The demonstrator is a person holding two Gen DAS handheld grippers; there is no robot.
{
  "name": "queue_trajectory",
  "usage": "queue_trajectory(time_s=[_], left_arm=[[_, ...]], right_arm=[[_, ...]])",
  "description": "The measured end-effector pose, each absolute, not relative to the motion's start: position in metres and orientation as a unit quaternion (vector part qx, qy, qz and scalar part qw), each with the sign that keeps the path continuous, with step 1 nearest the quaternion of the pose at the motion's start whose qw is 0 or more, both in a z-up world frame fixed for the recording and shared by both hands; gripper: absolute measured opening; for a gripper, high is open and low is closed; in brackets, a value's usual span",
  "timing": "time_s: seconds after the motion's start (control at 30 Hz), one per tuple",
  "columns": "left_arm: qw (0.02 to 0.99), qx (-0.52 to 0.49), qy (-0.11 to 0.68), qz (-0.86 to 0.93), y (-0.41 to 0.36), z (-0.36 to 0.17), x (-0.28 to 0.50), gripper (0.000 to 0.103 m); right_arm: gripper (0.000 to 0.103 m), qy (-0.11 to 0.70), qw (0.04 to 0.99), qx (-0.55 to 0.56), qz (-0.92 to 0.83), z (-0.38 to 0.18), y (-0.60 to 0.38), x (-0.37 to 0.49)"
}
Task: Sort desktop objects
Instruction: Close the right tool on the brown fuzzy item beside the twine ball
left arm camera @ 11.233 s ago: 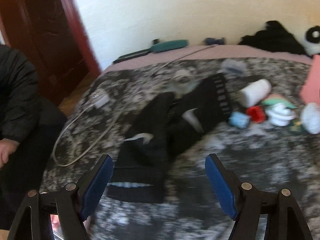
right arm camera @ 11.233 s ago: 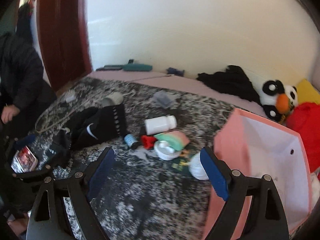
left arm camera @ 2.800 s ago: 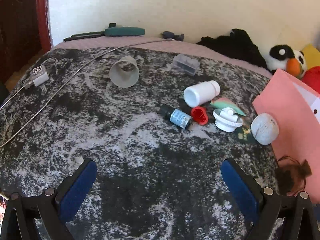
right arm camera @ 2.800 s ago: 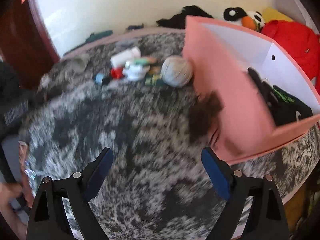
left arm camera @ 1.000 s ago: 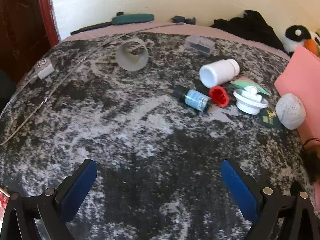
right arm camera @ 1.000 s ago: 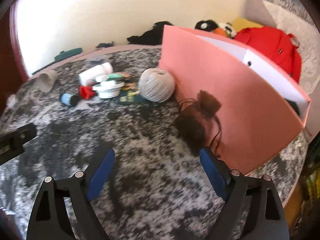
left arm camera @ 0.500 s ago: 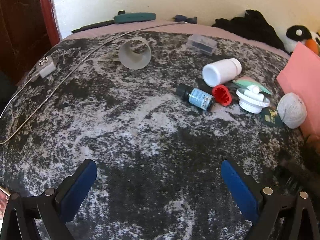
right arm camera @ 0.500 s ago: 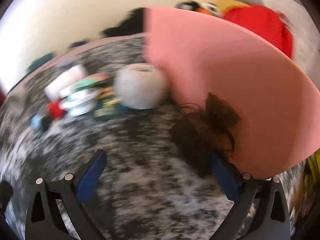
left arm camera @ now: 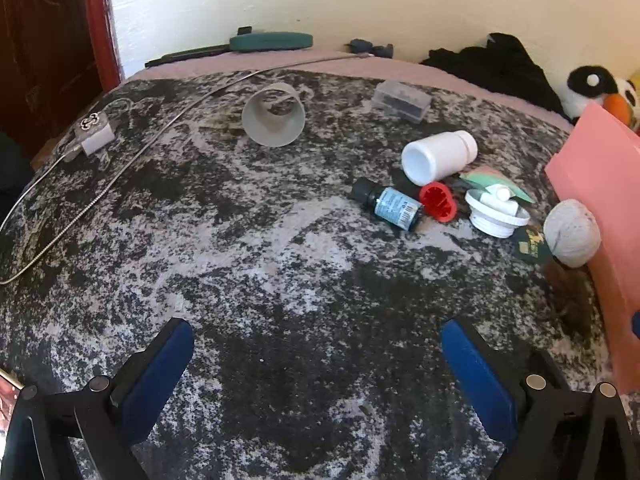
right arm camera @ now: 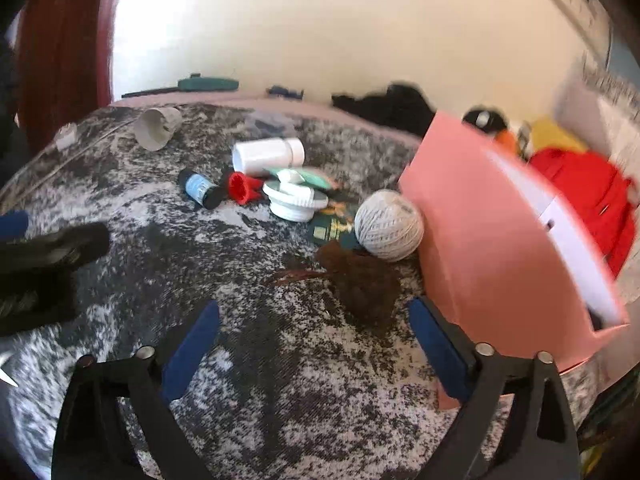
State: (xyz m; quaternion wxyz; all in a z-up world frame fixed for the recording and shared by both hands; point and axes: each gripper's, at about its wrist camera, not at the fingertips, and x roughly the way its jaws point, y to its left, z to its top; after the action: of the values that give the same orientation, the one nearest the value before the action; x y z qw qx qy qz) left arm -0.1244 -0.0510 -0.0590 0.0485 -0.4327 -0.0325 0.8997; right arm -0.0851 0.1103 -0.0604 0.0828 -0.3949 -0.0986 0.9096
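A brown drawstring pouch [right arm camera: 362, 284] lies on the mottled grey cover beside a pink box [right arm camera: 500, 240], just ahead of my open right gripper [right arm camera: 314, 338]. Behind it sit a white ball of twine [right arm camera: 388, 230], a dark green card [right arm camera: 332, 228], a white lid [right arm camera: 294, 200], a red cap [right arm camera: 242, 188], a small blue-labelled bottle [right arm camera: 200, 188] and a white jar [right arm camera: 268, 152] on its side. My left gripper [left arm camera: 316, 356] hangs open and empty over bare cover, well short of the bottle [left arm camera: 390, 204] and the jar [left arm camera: 438, 156]. The twine [left arm camera: 572, 234] rests against the pink box [left arm camera: 604, 208].
A grey paper cup [left arm camera: 274, 120] lies on its side at the back, near a clear plastic case [left arm camera: 402, 100]. A charger with its cable [left arm camera: 94, 134] trails along the left edge. Black clothing [left arm camera: 496, 66] and a panda toy [left arm camera: 596, 90] sit by the wall.
My right gripper has pulled back and swung left, so the pouch and the whole cluster now show ahead of it. The left gripper has hardly moved.
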Motion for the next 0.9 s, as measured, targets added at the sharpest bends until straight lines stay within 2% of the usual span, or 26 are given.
queue_trajectory(time_s=[0.2, 0.27, 0.3, 0.4, 0.43, 0.5, 0.53, 0.6, 0.63, 0.73, 0.77, 0.9], left_arm=[[0.053, -0.433, -0.038, 0.899, -0.052, -0.058, -0.125, 0.102], [0.052, -0.434, -0.041, 0.898, -0.053, -0.058, -0.125, 0.102], [0.052, -0.435, -0.044, 0.898, -0.054, -0.058, -0.126, 0.102], [0.053, -0.435, -0.049, 0.898, -0.055, -0.057, -0.128, 0.102], [0.053, -0.434, -0.050, 0.898, -0.054, -0.057, -0.128, 0.102], [0.054, -0.434, -0.049, 0.898, -0.052, -0.057, -0.129, 0.102], [0.055, -0.435, -0.047, 0.898, -0.051, -0.057, -0.129, 0.102], [0.056, -0.436, -0.038, 0.898, -0.047, -0.057, -0.130, 0.102], [0.057, -0.436, -0.032, 0.898, -0.044, -0.058, -0.130, 0.102], [0.054, -0.433, -0.011, 0.900, -0.037, -0.057, -0.129, 0.102], [0.053, -0.432, -0.005, 0.900, -0.035, -0.056, -0.128, 0.102], [0.059, -0.432, -0.002, 0.900, -0.031, -0.055, -0.127, 0.102]], right_arm=[[0.095, -0.156, 0.099, -0.415, 0.891, -0.083, 0.121, -0.124], [0.085, -0.153, 0.084, -0.441, 0.881, -0.097, 0.131, -0.138], [0.075, -0.137, 0.073, -0.449, 0.880, -0.100, 0.137, -0.143], [0.064, -0.079, 0.062, -0.466, 0.879, -0.100, 0.162, -0.156], [0.057, -0.060, 0.062, -0.472, 0.877, -0.100, 0.172, -0.161], [0.055, -0.027, 0.062, -0.483, 0.873, -0.100, 0.189, -0.169], [0.046, -0.016, 0.060, -0.485, 0.872, -0.101, 0.195, -0.171], [0.046, 0.006, 0.055, -0.490, 0.870, -0.102, 0.207, -0.176], [0.043, 0.013, 0.052, -0.491, 0.869, -0.102, 0.209, -0.176], [0.023, 0.024, 0.037, -0.489, 0.871, -0.100, 0.210, -0.173], [0.019, 0.027, 0.032, -0.488, 0.872, -0.100, 0.210, -0.172], [0.016, 0.054, 0.008, -0.486, 0.872, -0.096, 0.213, -0.167]])
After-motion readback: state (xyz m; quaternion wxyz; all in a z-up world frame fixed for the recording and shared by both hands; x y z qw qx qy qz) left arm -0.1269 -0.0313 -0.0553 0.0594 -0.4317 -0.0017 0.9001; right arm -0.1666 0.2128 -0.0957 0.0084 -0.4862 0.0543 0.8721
